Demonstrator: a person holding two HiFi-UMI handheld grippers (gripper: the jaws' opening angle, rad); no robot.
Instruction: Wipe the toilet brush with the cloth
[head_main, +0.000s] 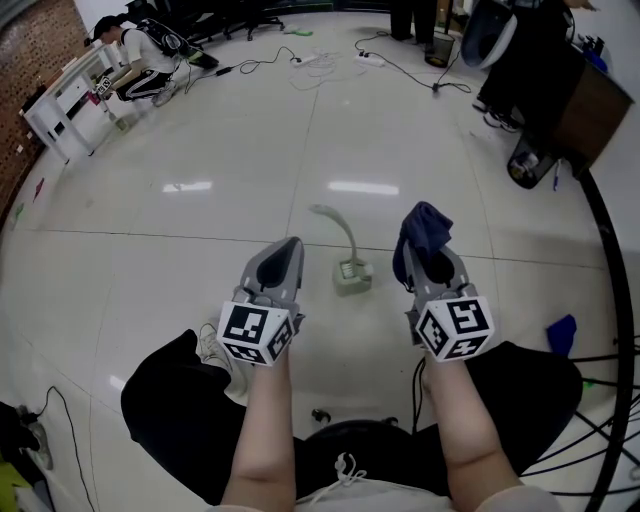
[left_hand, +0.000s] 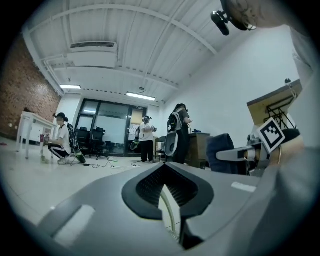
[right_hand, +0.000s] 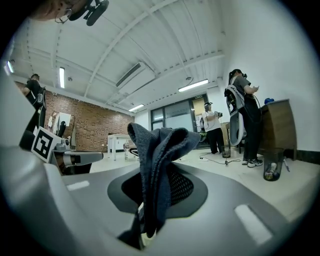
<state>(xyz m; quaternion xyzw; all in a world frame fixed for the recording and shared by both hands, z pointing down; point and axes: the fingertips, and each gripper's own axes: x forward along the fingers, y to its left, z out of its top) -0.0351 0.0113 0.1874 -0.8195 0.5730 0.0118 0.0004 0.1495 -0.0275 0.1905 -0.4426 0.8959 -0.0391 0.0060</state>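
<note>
The toilet brush (head_main: 350, 268) stands in its pale square holder on the floor tiles, its curved handle (head_main: 330, 214) arching up and to the left. It sits between my two grippers in the head view. My left gripper (head_main: 289, 245) hovers left of the brush, shut, with nothing in it. Its closed jaws fill the left gripper view (left_hand: 163, 167), and a pale curved strip shows through the slit. My right gripper (head_main: 429, 240) is shut on a dark blue cloth (head_main: 423, 228), which stands up in folds from the jaws (right_hand: 156, 150).
A small blue object (head_main: 562, 333) and cables (head_main: 600, 420) lie on the floor to the right. A brown cabinet (head_main: 590, 112) and a black bin (head_main: 530, 160) stand at the far right. A crouching person (head_main: 140, 62) and a white table (head_main: 62, 102) are at the far left.
</note>
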